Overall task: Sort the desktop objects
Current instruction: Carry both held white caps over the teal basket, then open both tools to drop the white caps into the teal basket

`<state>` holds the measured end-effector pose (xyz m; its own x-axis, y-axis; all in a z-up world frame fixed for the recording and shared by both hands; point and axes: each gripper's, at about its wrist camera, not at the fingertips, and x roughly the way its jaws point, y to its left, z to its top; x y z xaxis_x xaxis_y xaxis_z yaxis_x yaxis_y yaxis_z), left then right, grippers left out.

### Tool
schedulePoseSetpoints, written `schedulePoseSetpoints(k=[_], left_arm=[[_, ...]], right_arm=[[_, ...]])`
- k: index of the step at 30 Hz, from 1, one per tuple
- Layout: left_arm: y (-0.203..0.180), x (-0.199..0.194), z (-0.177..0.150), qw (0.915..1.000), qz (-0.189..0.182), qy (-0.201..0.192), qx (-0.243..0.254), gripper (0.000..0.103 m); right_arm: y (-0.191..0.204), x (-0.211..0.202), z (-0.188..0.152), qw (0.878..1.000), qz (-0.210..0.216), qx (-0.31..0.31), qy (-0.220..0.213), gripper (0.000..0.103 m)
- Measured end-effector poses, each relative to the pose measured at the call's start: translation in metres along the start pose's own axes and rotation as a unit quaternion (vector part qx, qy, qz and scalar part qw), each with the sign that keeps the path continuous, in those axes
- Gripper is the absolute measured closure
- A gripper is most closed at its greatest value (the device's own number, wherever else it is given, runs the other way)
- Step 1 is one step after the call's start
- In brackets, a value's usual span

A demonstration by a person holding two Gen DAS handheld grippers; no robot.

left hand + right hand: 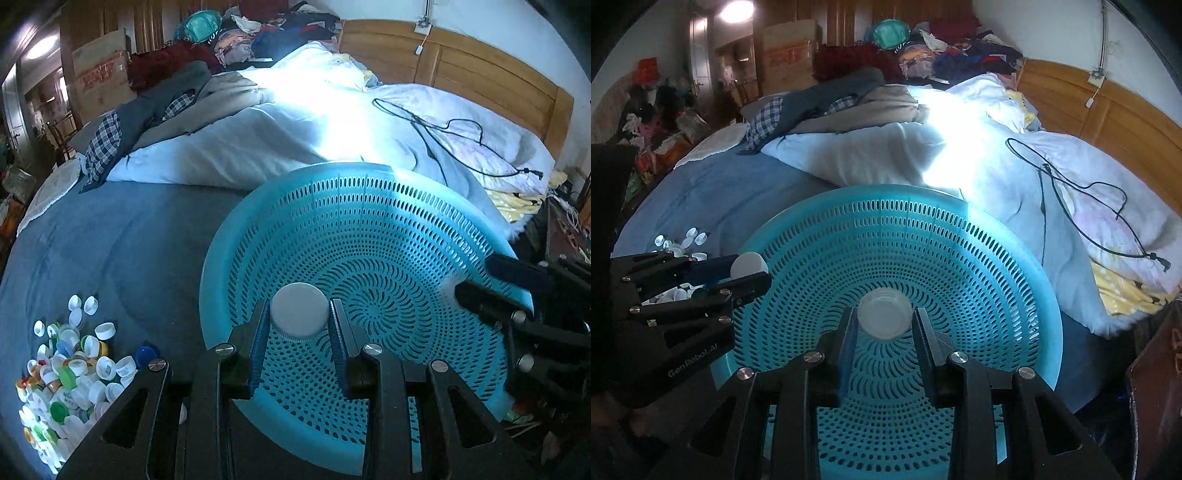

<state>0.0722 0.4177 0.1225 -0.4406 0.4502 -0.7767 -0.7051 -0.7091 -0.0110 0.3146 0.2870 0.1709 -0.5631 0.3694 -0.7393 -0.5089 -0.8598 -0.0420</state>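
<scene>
Left gripper: the black two-finger left gripper (299, 317) hangs over the near-left part of the basket, jaws a little apart, with a round white plastic bottle cap (299, 312) between the blue ribbed pads (260, 343); whether the pads press on its sides or stand just clear of them, I cannot tell.
Right gripper: the black two-finger right gripper (884, 321) hangs over the middle of the basket, jaws narrowly apart, with a round translucent white cap (885, 313) between them, open side towards the camera; the fingers (925, 332) sit right at the cap's sides, and I cannot tell whether they clamp it.
Basket: a large round turquoise plastic basket with slotted holes (369, 229) lies on the blue bedsheet (110, 240); no loose caps show on its bottom.
Cap pile: a heap of small plastic bottle caps, mostly white with some green, yellow and blue (70, 373), lies on the sheet left of the basket, apart from it.
Bedding: a rumpled white duvet (240, 147) lies behind the basket, with a thin black cable (443, 129) across it.
Headboard: a wooden headboard (480, 74) stands at the far right.
</scene>
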Motion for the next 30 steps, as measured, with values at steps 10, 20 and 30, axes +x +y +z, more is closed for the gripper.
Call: schedulePoseSetpoints(k=[10, 20, 30], left_arm=[[0.018, -0.025, -0.007, 0.9989, 0.01, -0.045, -0.006, 0.04], [0.124, -0.083, -0.089, 0.9938, 0.062, -0.063, -0.067, 0.039], [0.233, -0.122, -0.194, 0.9677, 0.129, -0.052, -0.21, 0.039]], right_arm=[[0.001, -0.024, -0.003, 0.998, 0.008, 0.007, -0.058, 0.023], [0.058, -0.035, -0.061, 0.994, 0.088, -0.04, -0.059, 0.012], [0.114, -0.045, -0.077, 0.989, 0.12, -0.073, -0.051, 0.007]])
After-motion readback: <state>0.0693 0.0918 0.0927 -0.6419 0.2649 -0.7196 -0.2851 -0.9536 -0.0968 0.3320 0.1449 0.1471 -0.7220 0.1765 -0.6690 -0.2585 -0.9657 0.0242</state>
